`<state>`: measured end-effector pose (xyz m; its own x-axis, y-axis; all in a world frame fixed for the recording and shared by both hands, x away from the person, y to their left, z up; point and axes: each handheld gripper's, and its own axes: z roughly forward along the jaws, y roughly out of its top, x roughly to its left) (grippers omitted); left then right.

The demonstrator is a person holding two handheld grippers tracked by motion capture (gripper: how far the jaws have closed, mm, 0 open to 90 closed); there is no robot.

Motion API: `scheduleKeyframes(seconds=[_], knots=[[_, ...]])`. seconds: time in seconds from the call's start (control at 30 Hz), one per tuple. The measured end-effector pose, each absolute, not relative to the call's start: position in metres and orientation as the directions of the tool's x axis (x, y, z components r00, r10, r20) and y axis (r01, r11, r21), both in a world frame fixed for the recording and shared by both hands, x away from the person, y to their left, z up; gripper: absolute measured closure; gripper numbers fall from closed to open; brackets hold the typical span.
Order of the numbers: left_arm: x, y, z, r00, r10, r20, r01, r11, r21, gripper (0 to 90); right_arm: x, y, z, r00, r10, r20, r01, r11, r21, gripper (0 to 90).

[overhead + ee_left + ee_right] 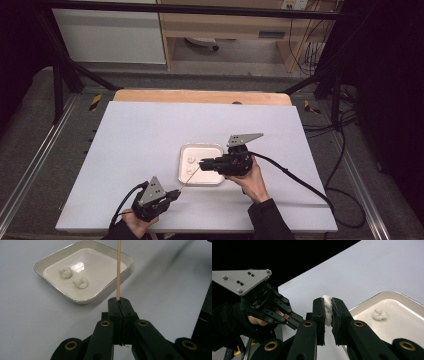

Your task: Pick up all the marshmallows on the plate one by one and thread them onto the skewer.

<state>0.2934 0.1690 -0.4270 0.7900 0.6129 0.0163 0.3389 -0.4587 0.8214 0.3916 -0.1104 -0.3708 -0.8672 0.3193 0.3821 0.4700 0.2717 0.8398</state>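
Left tongs (pixel 119 305) pressed together on a wooden stick (pixel 118 270) pointing ahead of them; right tongs (pixel 327 311) pinching a white lump (pixel 327 307) above the tray (pixel 364 305).

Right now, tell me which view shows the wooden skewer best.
The left gripper view: the skewer rises sharply from the left gripper, which clamps its base. The high view shows it as a thin line toward the tray.

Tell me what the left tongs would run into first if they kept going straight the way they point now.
Probably the white tray. The left tongs, shut on a wooden skewer, aim at its near right rim; the skewer's tip would likely arrive first. Depth is hard to judge, so it might pass over the rim.
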Motion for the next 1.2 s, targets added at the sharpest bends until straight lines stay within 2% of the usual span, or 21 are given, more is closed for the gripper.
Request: scheduleKeyframes(seconds=[0.33,1.2], knots=[[0.2932,0.1683,-0.427,0.786,0.619,0.003,0.35,-0.449,0.822,89.2,0.3899,-0.1072,-0.3741,-0.864,0.304,0.401,0.477,0.244,0.844,82.8],[0.2922,0.1651,-0.4287,0.786,0.619,0.005,0.355,-0.458,0.815,89.2,0.3855,-0.103,-0.3801,-0.874,0.301,0.381,0.463,0.278,0.842,83.3]])
